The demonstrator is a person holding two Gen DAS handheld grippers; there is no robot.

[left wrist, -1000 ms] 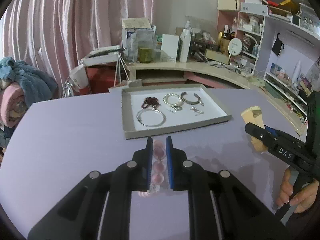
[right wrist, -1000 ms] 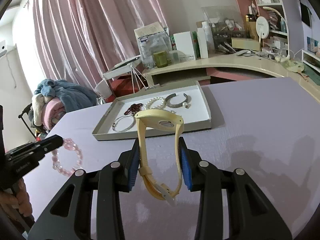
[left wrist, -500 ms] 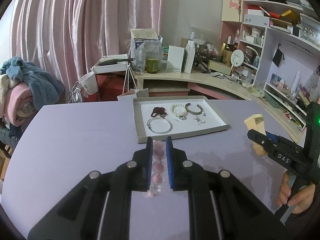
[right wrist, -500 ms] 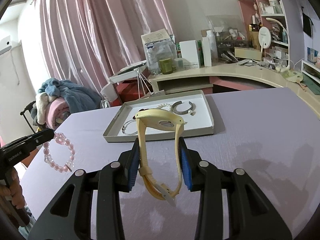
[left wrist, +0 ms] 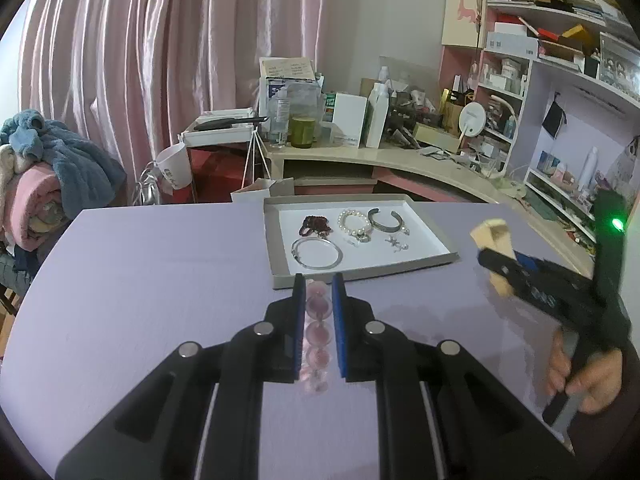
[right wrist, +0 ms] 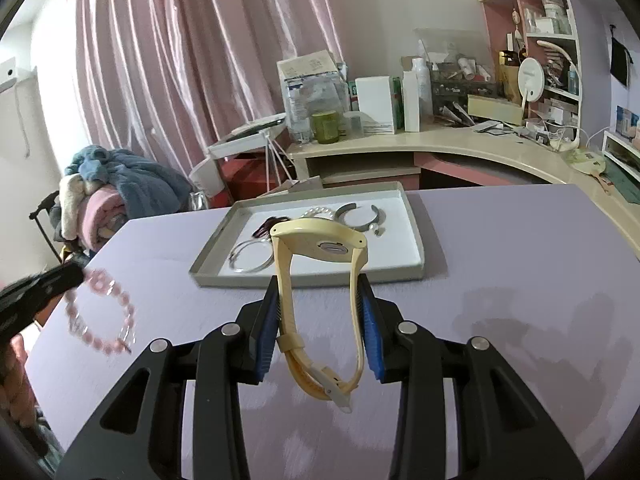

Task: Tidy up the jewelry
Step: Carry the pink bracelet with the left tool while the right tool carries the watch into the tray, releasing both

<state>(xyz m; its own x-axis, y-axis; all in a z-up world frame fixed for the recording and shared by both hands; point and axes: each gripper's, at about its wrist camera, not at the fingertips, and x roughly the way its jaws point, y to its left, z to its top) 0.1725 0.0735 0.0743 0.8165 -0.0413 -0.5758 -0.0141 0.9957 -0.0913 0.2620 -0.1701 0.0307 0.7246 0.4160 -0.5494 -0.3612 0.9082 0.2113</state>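
Observation:
My left gripper (left wrist: 317, 286) is shut on a pink bead bracelet (left wrist: 317, 330), held above the lilac table (left wrist: 160, 280). From the right wrist view that bracelet (right wrist: 100, 312) hangs as a loop from the left gripper's tip (right wrist: 76, 276). My right gripper (right wrist: 318, 284) is shut on a pale yellow wristwatch (right wrist: 320, 240), its strap looped between the blue pads. The same watch (left wrist: 494, 240) shows at the right of the left wrist view. Ahead lies a shallow grey tray (left wrist: 280, 264) with a silver bangle (left wrist: 317, 253), a pearl bracelet (left wrist: 354, 222), a dark bead bracelet (left wrist: 314, 225) and a silver cuff (left wrist: 386, 220).
Behind the table a curved beige desk (left wrist: 400, 156) carries bottles and boxes. Crowded shelves (left wrist: 560, 60) fill the right wall. A pile of blankets (left wrist: 48, 176) sits at the left by pink curtains. A hand (left wrist: 580, 376) grips the right gripper's handle.
Both grippers have pulled back and risen a little, so the tray looks smaller and farther. The bracelet and the watch stay gripped.

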